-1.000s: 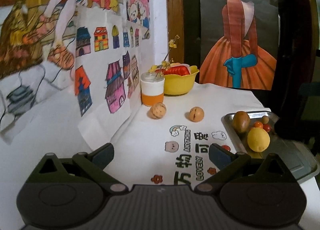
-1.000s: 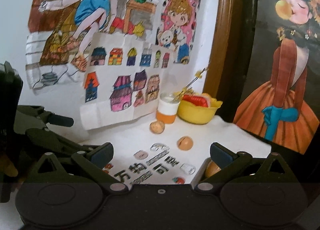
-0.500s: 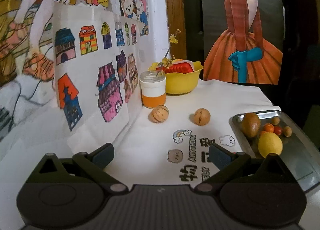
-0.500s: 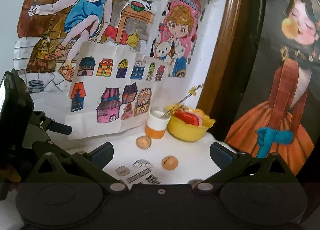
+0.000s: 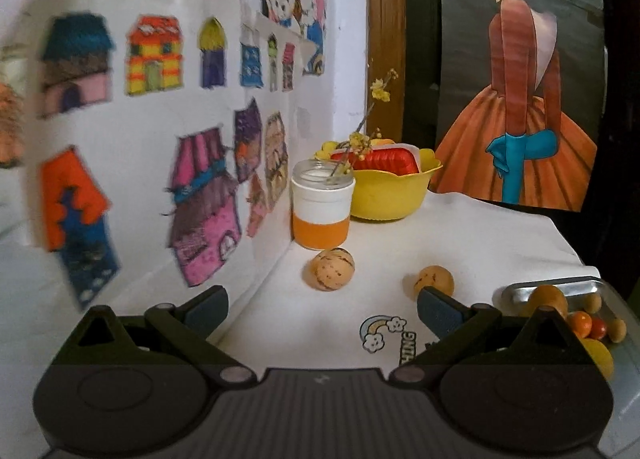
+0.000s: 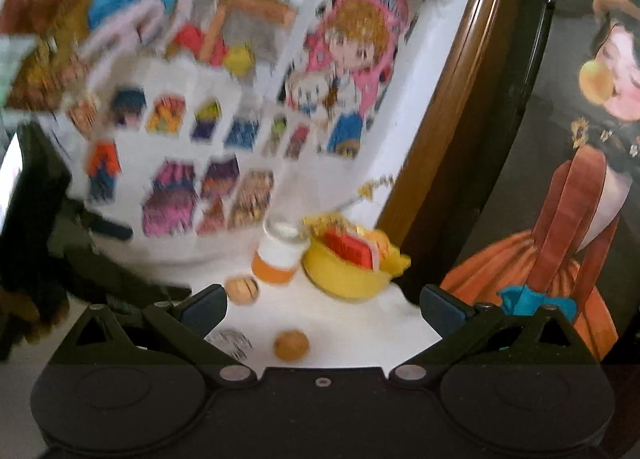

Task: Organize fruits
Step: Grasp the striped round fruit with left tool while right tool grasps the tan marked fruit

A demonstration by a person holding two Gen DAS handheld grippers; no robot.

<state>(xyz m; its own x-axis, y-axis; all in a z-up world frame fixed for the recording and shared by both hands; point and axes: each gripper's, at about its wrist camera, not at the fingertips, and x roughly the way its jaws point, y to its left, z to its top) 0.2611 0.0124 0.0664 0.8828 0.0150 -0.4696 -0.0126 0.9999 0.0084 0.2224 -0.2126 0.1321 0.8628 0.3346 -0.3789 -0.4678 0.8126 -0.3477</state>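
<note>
My left gripper (image 5: 322, 307): matte black body, ribbed grey panel at centre, two round discs either side. Fingers (image 5: 206, 305) tipped with dark blue pads — black linkage arms, silver rivets at pivots, triangular cut-outs in outer links. My right gripper (image 6: 322, 307): same black build, smooth centre plate, small screw in middle — blue pads (image 6: 442, 307), silver pivot pins.

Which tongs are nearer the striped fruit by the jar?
Left, it seems. The striped fruit sits large just ahead of the open left tongs. From the open right tongs it looks smaller, off left.
</note>
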